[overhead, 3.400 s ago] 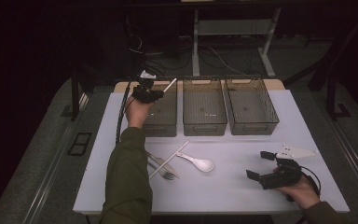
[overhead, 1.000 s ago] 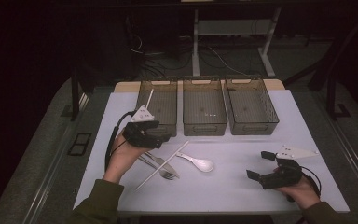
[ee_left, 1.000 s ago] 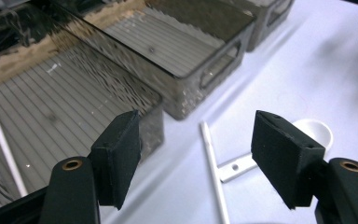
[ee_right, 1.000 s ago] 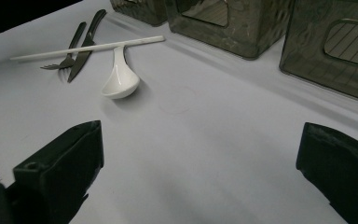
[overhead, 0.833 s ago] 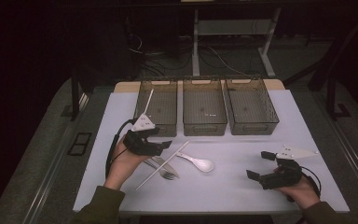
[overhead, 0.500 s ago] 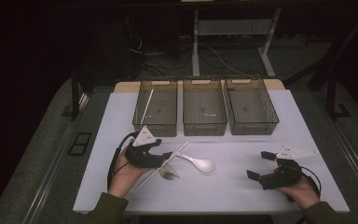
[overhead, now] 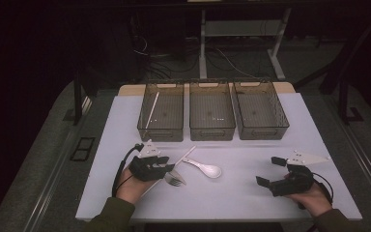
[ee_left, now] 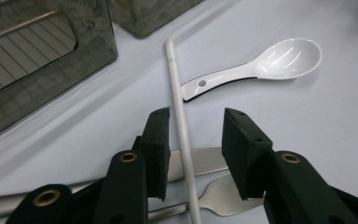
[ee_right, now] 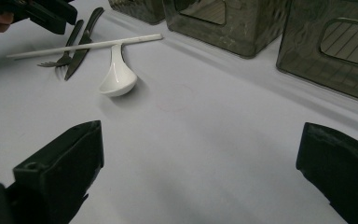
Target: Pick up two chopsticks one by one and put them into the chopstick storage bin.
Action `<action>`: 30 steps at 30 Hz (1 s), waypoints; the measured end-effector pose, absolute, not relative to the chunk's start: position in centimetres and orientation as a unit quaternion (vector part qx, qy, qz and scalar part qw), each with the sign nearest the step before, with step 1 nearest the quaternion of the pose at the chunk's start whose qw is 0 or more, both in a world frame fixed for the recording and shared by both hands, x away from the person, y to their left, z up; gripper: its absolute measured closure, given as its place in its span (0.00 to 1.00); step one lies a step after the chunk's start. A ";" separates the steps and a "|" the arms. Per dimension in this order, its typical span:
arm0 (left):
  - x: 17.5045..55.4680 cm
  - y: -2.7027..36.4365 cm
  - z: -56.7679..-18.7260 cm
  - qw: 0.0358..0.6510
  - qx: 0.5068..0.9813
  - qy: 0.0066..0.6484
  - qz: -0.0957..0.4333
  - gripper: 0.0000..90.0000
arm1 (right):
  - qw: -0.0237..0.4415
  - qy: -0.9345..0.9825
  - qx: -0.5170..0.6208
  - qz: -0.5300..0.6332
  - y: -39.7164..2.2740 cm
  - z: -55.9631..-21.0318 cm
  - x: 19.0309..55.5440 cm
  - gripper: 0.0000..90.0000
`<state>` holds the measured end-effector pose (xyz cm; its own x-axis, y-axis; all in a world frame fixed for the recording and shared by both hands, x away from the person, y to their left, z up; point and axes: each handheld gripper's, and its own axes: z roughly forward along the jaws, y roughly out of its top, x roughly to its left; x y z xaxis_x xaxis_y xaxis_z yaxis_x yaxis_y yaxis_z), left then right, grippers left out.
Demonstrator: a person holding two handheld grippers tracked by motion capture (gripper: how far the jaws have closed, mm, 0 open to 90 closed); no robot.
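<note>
The left gripper [ee_left: 193,135] hangs low over the bench [overhead: 125,125], and its jaws, which have just been closing, straddle the white chopstick [ee_left: 181,126] without yet pinching it. That chopstick lies across a knife [ee_left: 205,161] and a fork [ee_left: 228,198], beside the white soup spoon [ee_left: 265,63]. A good pickup, I judge, squeezes the stick alone, then lifts straight up so the cutlery beneath stays put. Behind stand three grey bins; the left bin [overhead: 160,112] holds one more chopstick [overhead: 151,110]. The right gripper [overhead: 274,171] rests with jaws spread wide, holding nothing.
</note>
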<state>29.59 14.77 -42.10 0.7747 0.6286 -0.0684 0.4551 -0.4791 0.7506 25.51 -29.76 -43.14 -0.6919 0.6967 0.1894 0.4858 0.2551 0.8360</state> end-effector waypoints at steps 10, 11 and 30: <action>31.2 13.4 -43.7 0.378 0.862 0.321 0.103 0.74 | 0.111 0.785 0.376 0.479 -29.8 -43.2 25.6 0.01; 31.3 13.3 -43.8 0.374 0.865 0.319 0.106 0.75 | 0.111 0.785 0.377 0.479 -29.8 -43.2 25.6 0.01; 31.6 12.6 -44.6 0.347 0.875 0.316 0.119 0.83 | 0.113 0.785 0.376 0.479 -29.8 -43.2 25.6 0.01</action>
<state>31.62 12.59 -44.59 0.7716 0.6360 -0.0107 0.4705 -0.5592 0.6826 25.57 -29.75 -43.18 -0.6916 0.6985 0.1837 0.4828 0.2579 0.8369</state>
